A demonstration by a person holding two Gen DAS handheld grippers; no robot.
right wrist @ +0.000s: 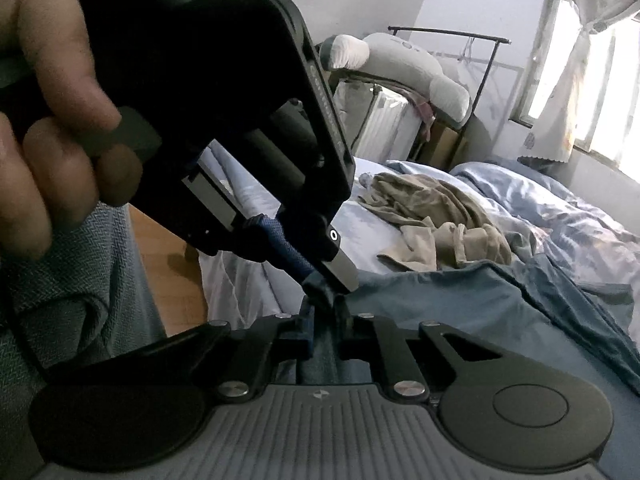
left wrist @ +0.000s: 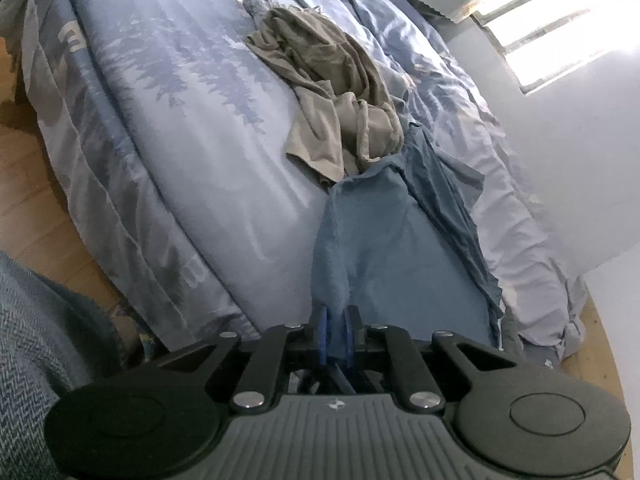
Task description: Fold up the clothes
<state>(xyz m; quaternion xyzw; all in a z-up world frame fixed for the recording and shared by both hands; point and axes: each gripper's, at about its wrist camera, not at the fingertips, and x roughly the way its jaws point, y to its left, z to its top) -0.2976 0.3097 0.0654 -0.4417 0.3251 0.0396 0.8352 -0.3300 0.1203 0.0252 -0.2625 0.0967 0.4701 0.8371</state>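
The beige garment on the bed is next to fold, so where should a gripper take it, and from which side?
Probably the flat corner of the beige garment nearest the blue garment: it lies loose on the bedcover, reachable low from the near edge.

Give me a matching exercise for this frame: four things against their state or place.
Things:
1. blue garment
2. beige garment
3. left gripper
4. curtain

States:
A. crumpled in a heap on the bed
B. hanging by the window
C. pinched at one spot by both grippers
D. shut on blue cloth, right beside the right gripper

Pairs: 1-C, 2-A, 3-D, 4-B
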